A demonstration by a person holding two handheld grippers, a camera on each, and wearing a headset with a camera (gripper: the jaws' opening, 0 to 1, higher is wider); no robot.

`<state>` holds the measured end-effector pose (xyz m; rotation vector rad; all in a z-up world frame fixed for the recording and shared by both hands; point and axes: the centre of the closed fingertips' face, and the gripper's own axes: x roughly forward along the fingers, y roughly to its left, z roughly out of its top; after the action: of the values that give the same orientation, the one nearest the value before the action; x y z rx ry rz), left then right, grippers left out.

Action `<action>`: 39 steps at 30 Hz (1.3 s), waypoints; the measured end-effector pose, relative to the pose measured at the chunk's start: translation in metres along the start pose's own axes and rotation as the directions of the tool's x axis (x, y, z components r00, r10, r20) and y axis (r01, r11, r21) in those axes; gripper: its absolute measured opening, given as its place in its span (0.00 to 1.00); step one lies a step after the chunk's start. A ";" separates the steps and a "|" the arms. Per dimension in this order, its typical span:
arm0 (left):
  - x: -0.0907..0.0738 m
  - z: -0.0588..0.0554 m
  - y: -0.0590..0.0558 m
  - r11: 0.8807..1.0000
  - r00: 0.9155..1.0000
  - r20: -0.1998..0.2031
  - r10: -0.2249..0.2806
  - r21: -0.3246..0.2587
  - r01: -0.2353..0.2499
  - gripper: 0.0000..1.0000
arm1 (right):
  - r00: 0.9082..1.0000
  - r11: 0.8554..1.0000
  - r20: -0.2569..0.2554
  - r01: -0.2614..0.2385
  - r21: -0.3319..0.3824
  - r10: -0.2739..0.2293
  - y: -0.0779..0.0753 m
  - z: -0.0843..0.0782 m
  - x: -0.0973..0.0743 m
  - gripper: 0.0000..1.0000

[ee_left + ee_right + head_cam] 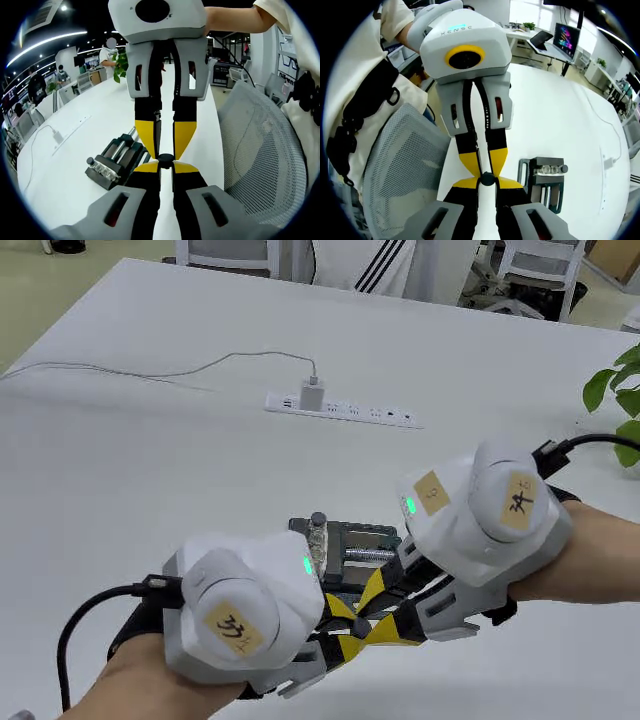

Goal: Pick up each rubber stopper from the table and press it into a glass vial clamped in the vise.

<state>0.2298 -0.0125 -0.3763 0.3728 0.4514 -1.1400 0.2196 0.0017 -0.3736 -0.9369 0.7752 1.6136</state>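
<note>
The left gripper [166, 169] and the right gripper [486, 184] meet tip to tip, and the small dark rubber stopper [166, 159] sits exactly where the two pairs of jaws converge. Both claws look clenched on it from opposite sides, though I cannot tell which one really carries it. In the head view this meeting point hangs just near of the vise [352, 540], which stands on the white table [150, 440] with its row of glass vials [318, 537] upright in it. The vial at the far end seems capped already. The main risk I see is the hand-over itself: if one claw lets go before the other has a square hold, the round stopper could squirt out. In the gripper views the pinch sits close to the table's near edge with a mesh chair [260, 150] beyond, so a dropped stopper may roll off the bench. A stopper held crooked would also meet a vial mouth at a slant, and pressing then could jam it or load the glass sideways.
</note>
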 end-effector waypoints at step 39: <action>-0.008 -0.018 0.014 0.987 0.991 0.065 0.114 -0.119 -0.106 0.41 | 1.000 0.998 -0.005 -0.015 0.061 0.016 -0.006 -0.006 0.005 0.06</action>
<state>0.2372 0.0079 -0.3870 0.2525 0.4264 -1.0117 0.2258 0.0000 -0.3806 -0.8937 0.8327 1.5925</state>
